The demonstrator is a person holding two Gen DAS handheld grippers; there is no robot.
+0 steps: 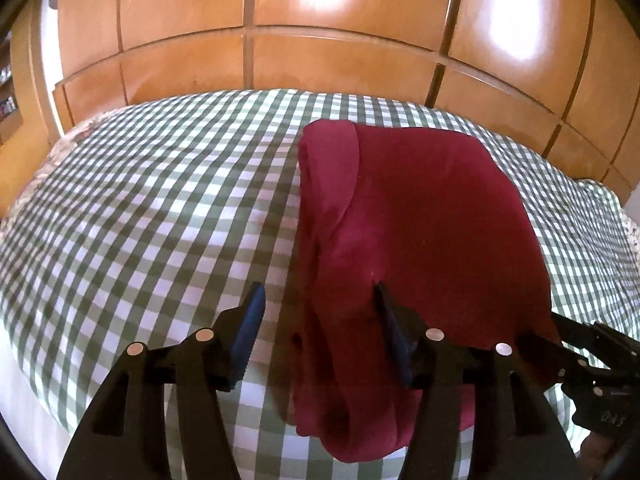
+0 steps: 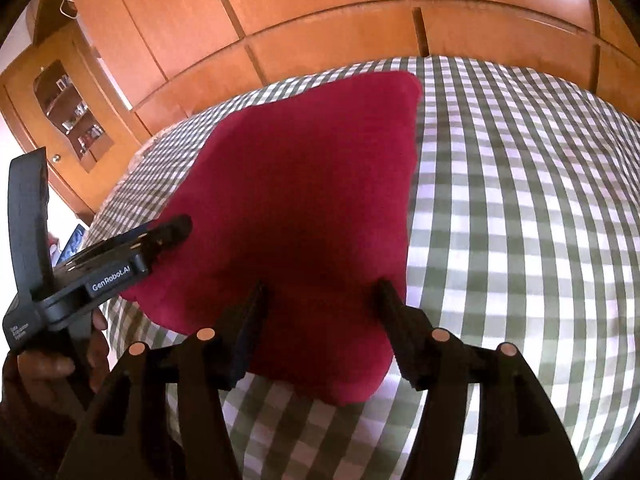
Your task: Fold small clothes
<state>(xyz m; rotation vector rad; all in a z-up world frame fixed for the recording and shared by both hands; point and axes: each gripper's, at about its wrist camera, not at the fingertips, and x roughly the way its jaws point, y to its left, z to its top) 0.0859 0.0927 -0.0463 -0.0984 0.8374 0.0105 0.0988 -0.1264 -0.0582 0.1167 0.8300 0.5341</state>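
Left wrist view: red garment on checked bed, long axis running up-frame. My left hand-held gripper spread, straddling its lower-left edge; right hand-held gripper spread over lower-right corner.

From my left wrist camera I look forward and down, close over the checked bedspread, my right wrist camera likewise, both sharing the red garment and the wooden wardrobe behind.

Your checked bedspread fills the centre; wooden wardrobe doors at twelve o'clock, shelf cabinet at ten.
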